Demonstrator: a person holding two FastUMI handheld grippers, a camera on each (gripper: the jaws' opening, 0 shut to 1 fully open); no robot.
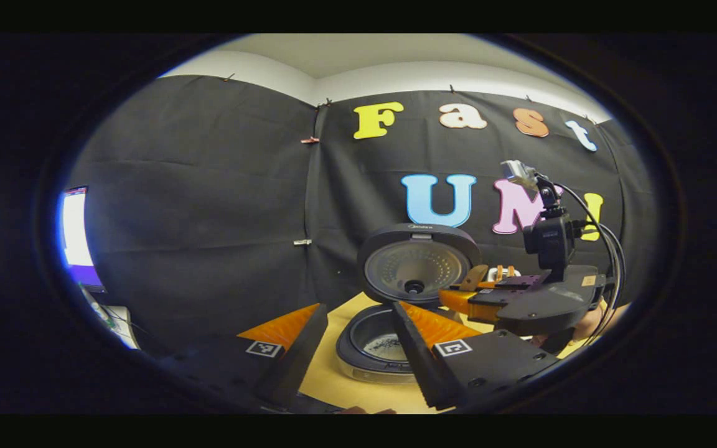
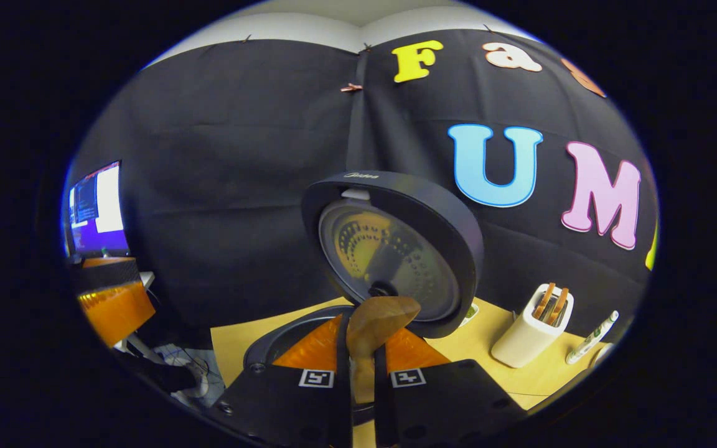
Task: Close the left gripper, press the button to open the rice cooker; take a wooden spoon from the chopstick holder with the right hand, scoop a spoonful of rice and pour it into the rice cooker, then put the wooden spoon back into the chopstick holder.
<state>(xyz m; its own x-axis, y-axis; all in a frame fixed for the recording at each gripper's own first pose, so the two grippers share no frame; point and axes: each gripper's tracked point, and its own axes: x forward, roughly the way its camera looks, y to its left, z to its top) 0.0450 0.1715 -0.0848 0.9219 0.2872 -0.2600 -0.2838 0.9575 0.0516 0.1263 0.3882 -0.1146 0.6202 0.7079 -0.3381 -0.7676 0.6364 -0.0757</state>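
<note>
The rice cooker (image 1: 389, 348) stands on the tan table with its round lid (image 1: 413, 264) raised upright; a little rice lies in the inner pot (image 1: 386, 343). My left gripper (image 1: 358, 307) is open in front of the pot, holding nothing. The right gripper (image 1: 458, 292) comes in from the right, level with the lid. In the right gripper view, the right gripper (image 2: 363, 339) is shut on the handle of the wooden spoon (image 2: 378, 318). The spoon's bowl points up before the lid (image 2: 396, 249), above the pot's rim (image 2: 284, 336). The white chopstick holder (image 2: 529, 333) stands to the right.
Wooden utensils stick out of the chopstick holder, and a pen-like stick (image 2: 592, 338) lies right of it. A lit monitor (image 2: 94, 208) sits at far left, with cables below it. The left gripper (image 2: 112, 305) shows at the left edge of the right gripper view.
</note>
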